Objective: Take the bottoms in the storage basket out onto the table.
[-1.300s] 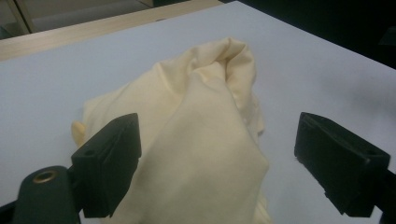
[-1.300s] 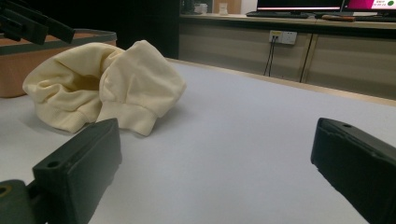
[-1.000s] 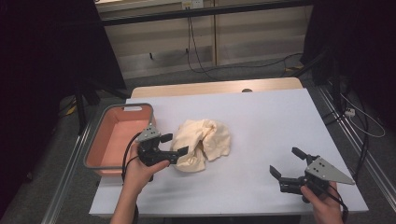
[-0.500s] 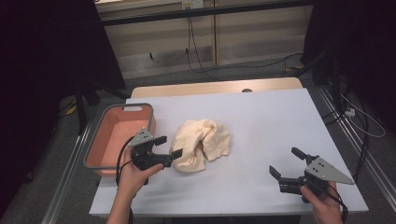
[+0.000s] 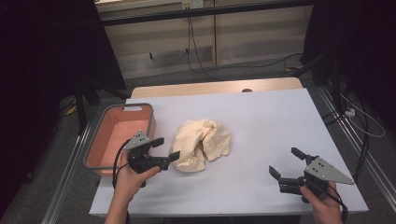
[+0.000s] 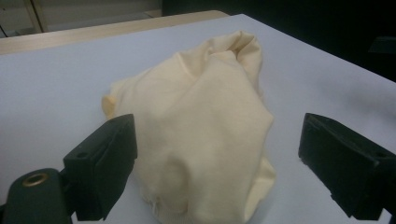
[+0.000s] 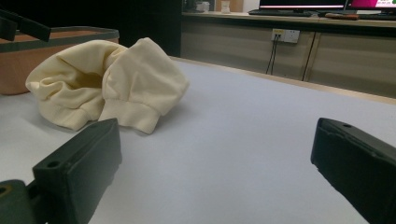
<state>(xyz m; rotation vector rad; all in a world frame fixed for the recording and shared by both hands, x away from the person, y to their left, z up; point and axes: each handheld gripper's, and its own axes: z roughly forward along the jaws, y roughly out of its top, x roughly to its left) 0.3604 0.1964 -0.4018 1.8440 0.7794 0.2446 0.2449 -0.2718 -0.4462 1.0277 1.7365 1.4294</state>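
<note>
garment: a crumpled cream-yellow knit sweatshirt (image 5: pixel 201 144) is sitting bunched up on the table, right in front of the left gripper (image 5: pixel 163 153), its near edge lying between that gripper's jaws.

left tongs: its jaws have just been opening and are standing wide, with the cloth's near fold poking in between them but not getting pinched, so it's holding nothing.

right tongs: the right gripper (image 5: pixel 284 163) is hanging well off to the side of the heap, jaws spread wide, nothing in them.

risk, my guess: a grab from here is probably only catching the top fold, so the rest is unrolling and dragging across the sheet, or slipping out altogether because soft fleece is squashing rather than gripping.

risk two: the ribbed cuff (image 7: pixel 130 116) is dangling loose on the side facing the right tongs, so it could be snagging or trailing if the heap gets lifted one-handed.

fabric: looking soft, matte, thick, with rounded puffy folds and no stiff edges.

table cover: a pale lilac-white smooth sheet (image 5: pixel 261 121), looking slick enough for sliding.

bin: a salmon-pink rectangular plastic tub with a grey rim (image 5: pixel 112 135) is sitting just behind and outside the left gripper, away from the cloth.
</note>
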